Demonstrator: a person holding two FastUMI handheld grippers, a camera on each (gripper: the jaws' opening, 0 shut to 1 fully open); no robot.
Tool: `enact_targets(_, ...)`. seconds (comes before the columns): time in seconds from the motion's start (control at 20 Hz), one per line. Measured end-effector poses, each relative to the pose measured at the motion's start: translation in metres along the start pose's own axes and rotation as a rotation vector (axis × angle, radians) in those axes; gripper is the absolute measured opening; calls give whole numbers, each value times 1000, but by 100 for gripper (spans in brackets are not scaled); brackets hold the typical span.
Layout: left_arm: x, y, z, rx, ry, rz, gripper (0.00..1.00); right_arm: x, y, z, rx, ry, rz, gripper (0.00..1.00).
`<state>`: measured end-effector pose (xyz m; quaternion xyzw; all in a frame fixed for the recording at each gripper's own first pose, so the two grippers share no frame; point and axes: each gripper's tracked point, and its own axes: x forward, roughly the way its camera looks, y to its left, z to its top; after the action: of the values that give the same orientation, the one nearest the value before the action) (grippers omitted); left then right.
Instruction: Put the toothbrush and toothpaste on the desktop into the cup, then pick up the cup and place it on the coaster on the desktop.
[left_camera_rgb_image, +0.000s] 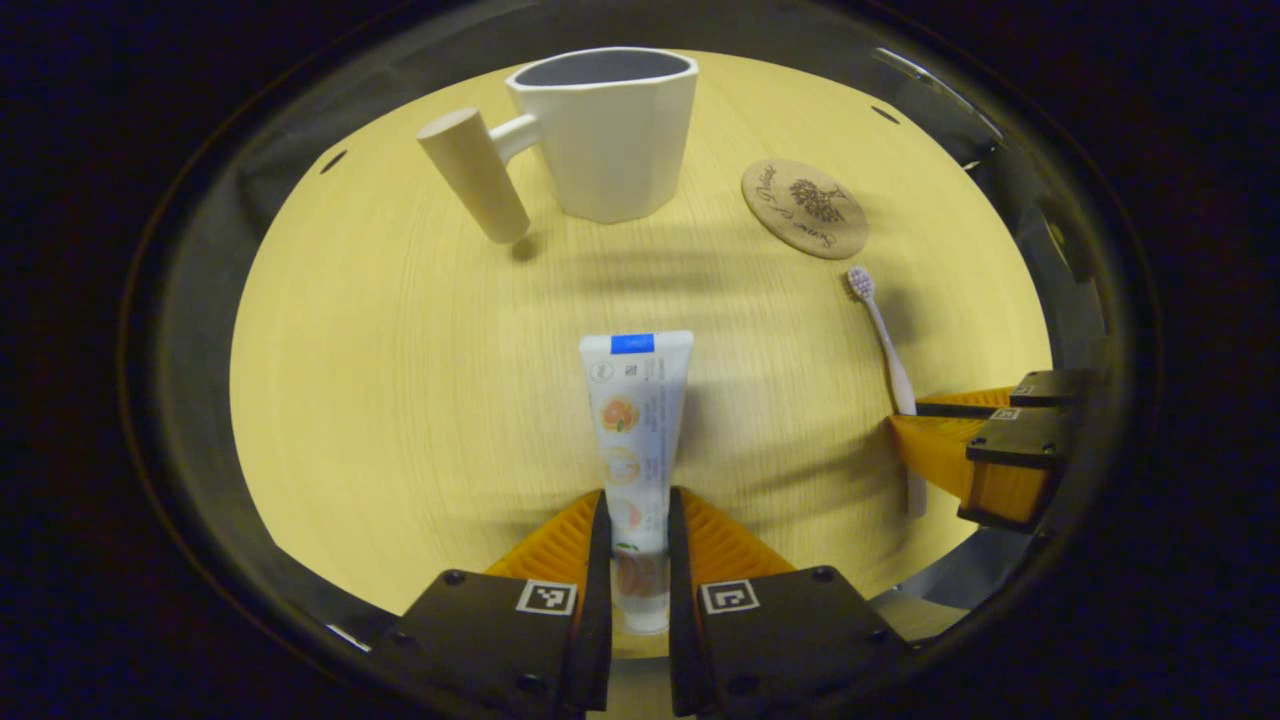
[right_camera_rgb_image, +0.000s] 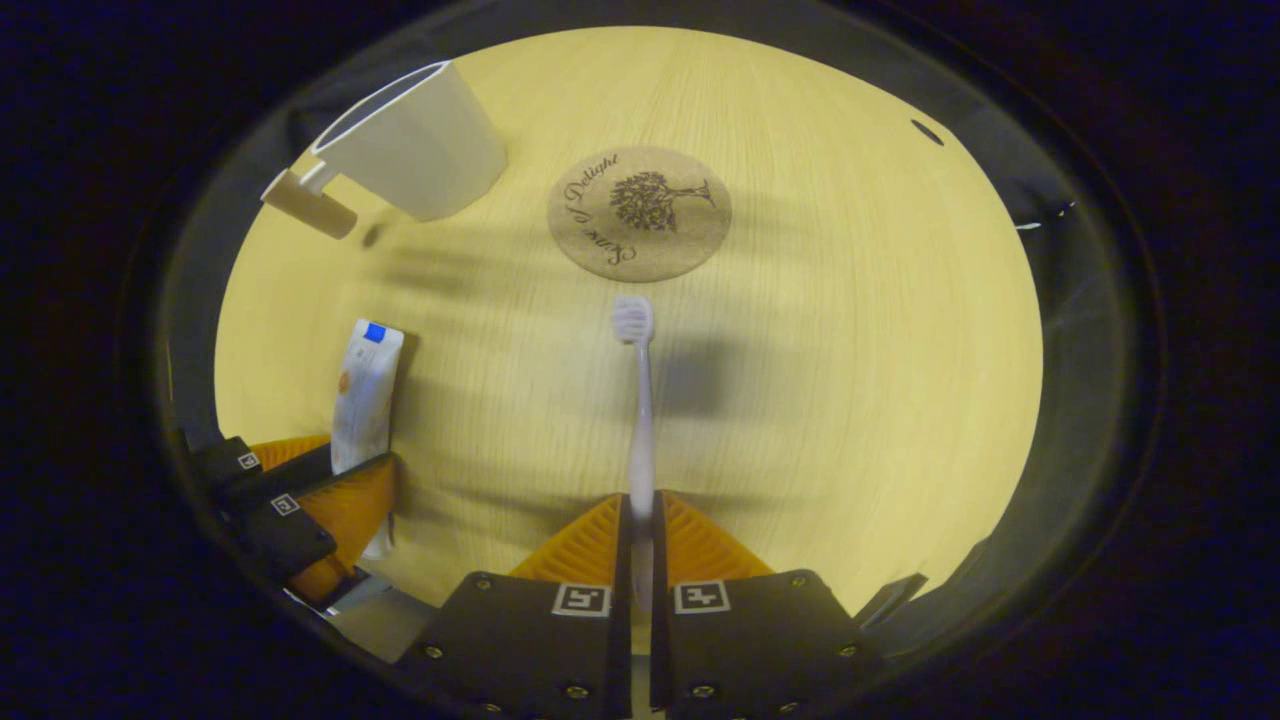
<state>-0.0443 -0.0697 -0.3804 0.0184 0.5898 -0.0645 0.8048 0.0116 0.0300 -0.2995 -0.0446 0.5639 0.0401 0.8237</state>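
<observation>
My left gripper (left_camera_rgb_image: 637, 505) is shut on the lower end of a white toothpaste tube (left_camera_rgb_image: 636, 420), which points ahead toward the white cup (left_camera_rgb_image: 610, 130) with its peg-shaped handle (left_camera_rgb_image: 475, 175). The cork coaster (left_camera_rgb_image: 805, 208) lies to the right of the cup. My right gripper (right_camera_rgb_image: 640, 510) is shut on the handle of a pale toothbrush (right_camera_rgb_image: 638, 400), whose bristle head points at the coaster (right_camera_rgb_image: 640, 212). The cup (right_camera_rgb_image: 410, 140) stands at the far left in the right gripper view. Each gripper shows in the other's view: the right gripper (left_camera_rgb_image: 935, 425) and the left gripper (right_camera_rgb_image: 345, 470) with the tube (right_camera_rgb_image: 362, 395).
The wooden desktop (left_camera_rgb_image: 400, 380) runs around the objects, with bare wood between cup, coaster and grippers (right_camera_rgb_image: 850, 380). Dark booth wall rims the table's far edge.
</observation>
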Motion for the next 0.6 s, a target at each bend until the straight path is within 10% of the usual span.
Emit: enact_targets(0.6, -74, 2, 53, -26, -180, -16, 21, 0, -1, 0, 6, -23, 9, 2)
